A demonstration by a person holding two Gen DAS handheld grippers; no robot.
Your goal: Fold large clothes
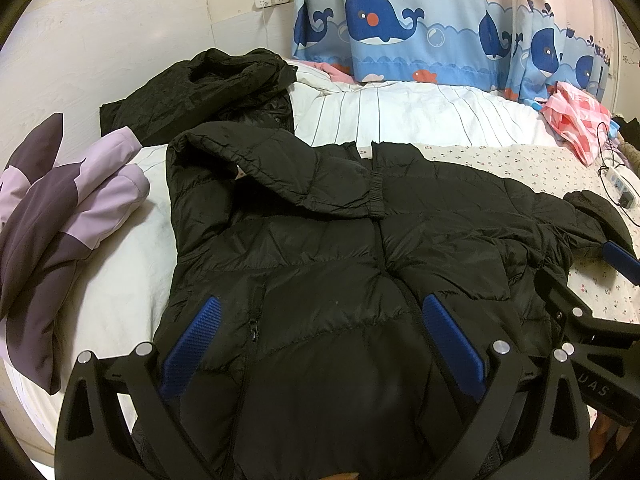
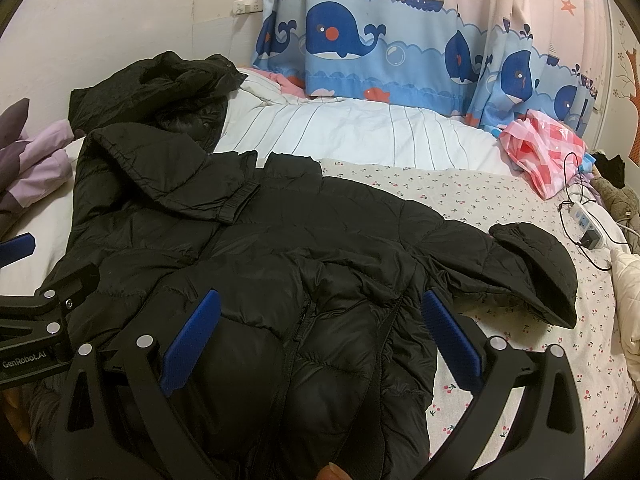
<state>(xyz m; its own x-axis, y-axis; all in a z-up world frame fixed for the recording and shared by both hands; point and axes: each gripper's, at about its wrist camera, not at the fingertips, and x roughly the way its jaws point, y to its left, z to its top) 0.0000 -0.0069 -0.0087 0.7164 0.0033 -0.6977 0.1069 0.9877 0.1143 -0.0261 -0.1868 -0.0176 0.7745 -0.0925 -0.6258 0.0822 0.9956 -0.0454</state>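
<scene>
A black puffer jacket (image 1: 340,248) lies flat on the bed, front up, hood at the far end. Its left sleeve is folded across the chest. Its right sleeve (image 2: 532,264) stretches out to the right with the cuff bent back. My left gripper (image 1: 320,312) is open, its blue pads spread over the jacket's lower front. My right gripper (image 2: 320,308) is open over the jacket's lower right side, and it also shows at the right edge of the left wrist view (image 1: 620,264). Neither holds anything.
A second black jacket (image 1: 208,88) lies bunched at the far left of the bed. A purple jacket (image 1: 60,216) lies at the left. A pink checked bag (image 2: 544,152) and a power strip (image 2: 584,224) with cables lie at the right. A whale curtain (image 1: 400,20) hangs behind.
</scene>
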